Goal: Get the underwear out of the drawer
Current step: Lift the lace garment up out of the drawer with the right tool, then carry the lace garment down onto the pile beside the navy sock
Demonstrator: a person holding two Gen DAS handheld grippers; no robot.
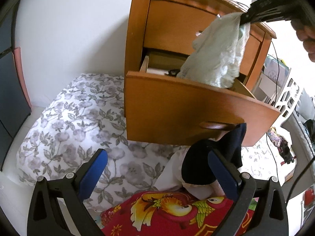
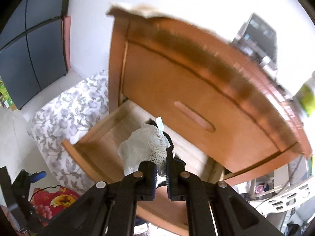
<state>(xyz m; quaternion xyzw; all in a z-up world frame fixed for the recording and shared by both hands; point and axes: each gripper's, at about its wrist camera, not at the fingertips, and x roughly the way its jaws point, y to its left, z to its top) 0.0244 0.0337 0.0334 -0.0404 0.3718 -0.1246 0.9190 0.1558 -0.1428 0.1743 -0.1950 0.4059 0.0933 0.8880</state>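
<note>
A pale mint lace underwear (image 1: 216, 55) hangs from my right gripper (image 1: 246, 17), which is shut on it above the open lower drawer (image 1: 187, 110) of an orange wooden nightstand. In the right wrist view the same underwear (image 2: 141, 149) bunches between the closed fingers of my right gripper (image 2: 161, 171), over the drawer's wooden bottom (image 2: 106, 145). My left gripper (image 1: 157, 169) stands open below the drawer front, with a dark navy garment (image 1: 212, 161) lying against its right blue pad (image 1: 222, 175). A small dark item (image 1: 173, 71) remains inside the drawer.
A floral grey-and-white quilt (image 1: 69, 125) covers the bed to the left. A red patterned cushion (image 1: 167, 212) lies near the left gripper. A white lattice basket (image 1: 289, 98) and cables sit right of the nightstand. A person's hand (image 1: 307, 37) holds the right gripper.
</note>
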